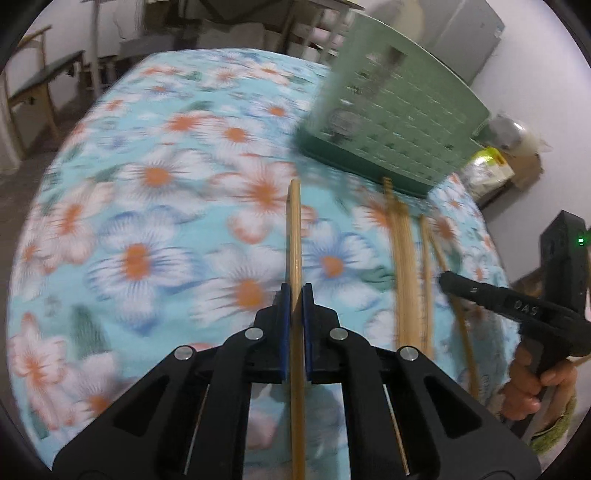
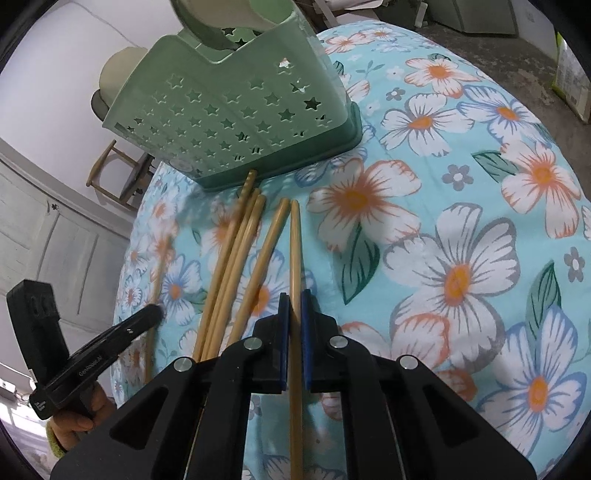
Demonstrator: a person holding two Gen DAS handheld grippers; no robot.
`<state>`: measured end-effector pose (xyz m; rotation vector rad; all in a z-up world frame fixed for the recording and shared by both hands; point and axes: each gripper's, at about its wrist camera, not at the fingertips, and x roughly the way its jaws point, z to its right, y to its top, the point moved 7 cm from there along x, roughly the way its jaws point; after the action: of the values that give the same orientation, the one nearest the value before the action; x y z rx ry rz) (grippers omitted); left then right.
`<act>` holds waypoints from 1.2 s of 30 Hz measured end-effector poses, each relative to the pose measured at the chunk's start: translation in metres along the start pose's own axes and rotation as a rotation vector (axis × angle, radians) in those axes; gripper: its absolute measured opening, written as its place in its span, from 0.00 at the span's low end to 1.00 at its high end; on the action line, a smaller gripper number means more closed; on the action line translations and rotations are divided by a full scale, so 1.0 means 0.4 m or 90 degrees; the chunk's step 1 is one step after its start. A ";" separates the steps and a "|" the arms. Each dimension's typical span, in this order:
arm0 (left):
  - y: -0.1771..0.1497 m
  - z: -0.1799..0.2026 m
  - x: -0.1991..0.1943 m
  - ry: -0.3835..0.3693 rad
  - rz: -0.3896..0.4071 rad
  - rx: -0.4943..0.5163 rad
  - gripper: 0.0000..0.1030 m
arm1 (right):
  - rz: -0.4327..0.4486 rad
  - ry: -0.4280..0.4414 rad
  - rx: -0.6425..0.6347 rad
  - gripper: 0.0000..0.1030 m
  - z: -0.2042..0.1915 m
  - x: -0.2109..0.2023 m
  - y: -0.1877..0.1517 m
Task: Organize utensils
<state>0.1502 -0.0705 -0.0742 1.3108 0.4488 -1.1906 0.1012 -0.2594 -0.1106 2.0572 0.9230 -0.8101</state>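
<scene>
My left gripper [image 1: 294, 291] is shut on a wooden chopstick [image 1: 294, 229] that runs straight out between its blue pads over the floral cloth. My right gripper [image 2: 294, 299] is likewise shut on a chopstick [image 2: 295, 243]. Several loose chopsticks [image 2: 236, 266] lie side by side on the cloth just left of it, their tips near the green star-holed utensil holder [image 2: 236, 122]. The left wrist view shows that holder [image 1: 391, 122] at upper right, the loose chopsticks [image 1: 404, 280] below it, and the right gripper [image 1: 448, 278] beyond them. The left gripper [image 2: 157, 312] appears at lower left of the right wrist view.
A round table with a blue floral cloth [image 2: 461, 221] carries everything; its edge curves off behind the holder. Pale and green scoops [image 2: 255, 14] stand in the holder. A wooden bench [image 1: 40, 85] and packages [image 1: 491, 170] sit beyond the table. A hand [image 1: 528, 384] grips the right tool.
</scene>
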 end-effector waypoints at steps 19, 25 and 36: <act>0.003 -0.023 -0.009 -0.127 0.031 -0.054 0.84 | -0.012 0.088 0.036 0.56 -0.016 -0.004 0.008; 0.003 -0.019 -0.011 -0.149 0.044 -0.067 0.90 | -0.012 0.100 0.041 0.62 -0.019 -0.007 0.007; 0.007 -0.024 -0.012 -0.159 0.037 -0.092 0.92 | -0.010 0.106 0.041 0.66 -0.034 0.000 0.008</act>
<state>0.1541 -0.0606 -0.0714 1.0287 0.3070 -1.2309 0.1071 -0.2498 -0.1022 2.2016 1.0163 -0.6927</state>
